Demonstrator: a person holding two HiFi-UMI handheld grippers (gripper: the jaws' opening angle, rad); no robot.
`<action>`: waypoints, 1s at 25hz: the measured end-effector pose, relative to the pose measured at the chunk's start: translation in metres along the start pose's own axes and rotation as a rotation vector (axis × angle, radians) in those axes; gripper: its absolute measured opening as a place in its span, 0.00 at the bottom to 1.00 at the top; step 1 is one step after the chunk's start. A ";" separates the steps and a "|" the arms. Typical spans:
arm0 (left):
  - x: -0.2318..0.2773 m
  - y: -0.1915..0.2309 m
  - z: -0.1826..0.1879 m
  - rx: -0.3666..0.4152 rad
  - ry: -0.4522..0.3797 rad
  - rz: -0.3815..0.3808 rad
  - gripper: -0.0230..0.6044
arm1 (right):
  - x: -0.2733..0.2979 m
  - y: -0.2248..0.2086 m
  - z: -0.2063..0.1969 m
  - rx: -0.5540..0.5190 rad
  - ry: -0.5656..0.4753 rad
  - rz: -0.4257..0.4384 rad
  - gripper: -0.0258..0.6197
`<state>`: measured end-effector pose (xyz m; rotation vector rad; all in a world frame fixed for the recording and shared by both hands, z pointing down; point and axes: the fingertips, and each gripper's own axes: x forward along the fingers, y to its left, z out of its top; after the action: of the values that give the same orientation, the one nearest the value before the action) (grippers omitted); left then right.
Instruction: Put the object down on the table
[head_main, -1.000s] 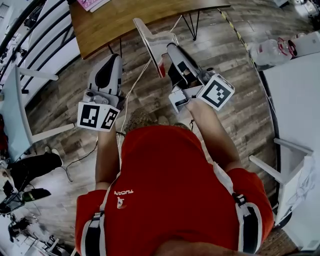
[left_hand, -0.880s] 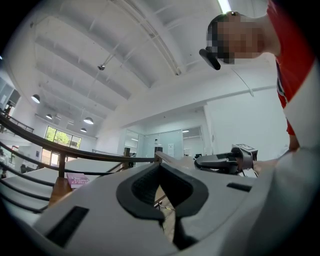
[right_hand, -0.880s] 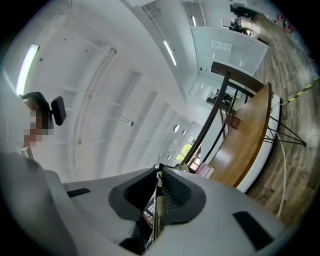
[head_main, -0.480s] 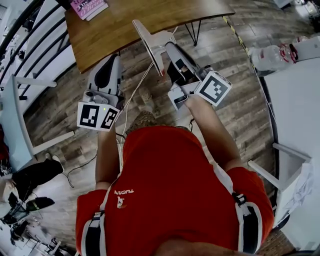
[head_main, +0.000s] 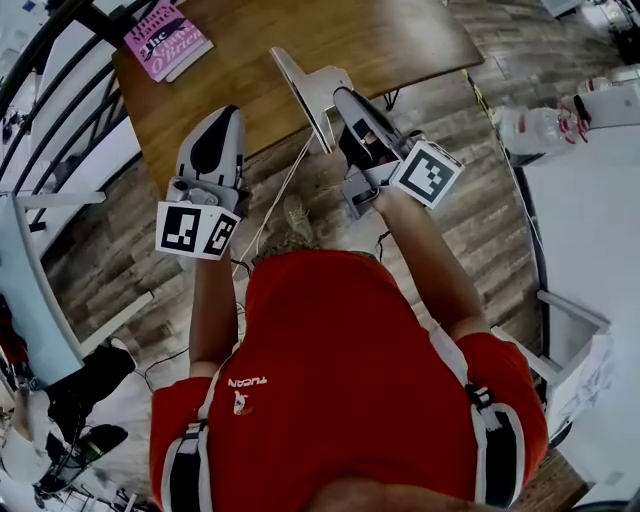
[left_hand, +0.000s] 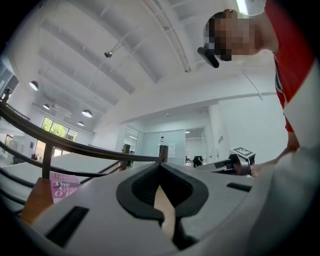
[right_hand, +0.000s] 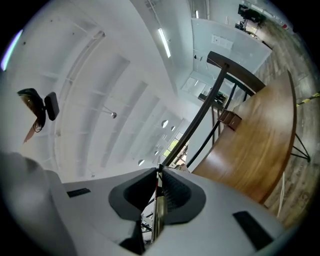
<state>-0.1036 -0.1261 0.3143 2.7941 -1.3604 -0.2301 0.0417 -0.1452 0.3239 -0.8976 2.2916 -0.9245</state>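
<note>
Right gripper (head_main: 342, 100) is clamped on the flat white panel (head_main: 300, 80), held on edge over the near edge of the wooden table (head_main: 400, 35). Left gripper (head_main: 222, 115) is closed on nothing. Looks like the carry-over step. Next it probably needs lowering onto the bare wood, then letting go.

The flat grey thing (head_main: 303, 88) in the right gripper (head_main: 345, 105) shows only edge-on in the right gripper view, a thin strip betw. the jaws, so can't tell what it is. In the head view its low end hides behind that gripper. The table (head_main: 300, 35) is cut off at the top edge. Pink book (head_main: 166, 40): small print too tiny to read. White things (head_main: 545, 105) by the right edge: too blurry to name.
</note>
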 end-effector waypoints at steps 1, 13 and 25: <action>0.010 0.013 -0.002 -0.004 0.004 -0.003 0.05 | 0.014 -0.009 0.001 -0.001 0.007 -0.009 0.13; 0.073 0.093 -0.035 -0.033 0.057 0.004 0.05 | 0.102 -0.121 -0.017 0.015 0.117 -0.213 0.13; 0.105 0.138 -0.054 -0.037 0.077 0.130 0.05 | 0.155 -0.237 -0.060 -0.028 0.359 -0.333 0.12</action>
<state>-0.1398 -0.2967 0.3668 2.6421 -1.4964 -0.1411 -0.0073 -0.3645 0.5063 -1.2370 2.4988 -1.2866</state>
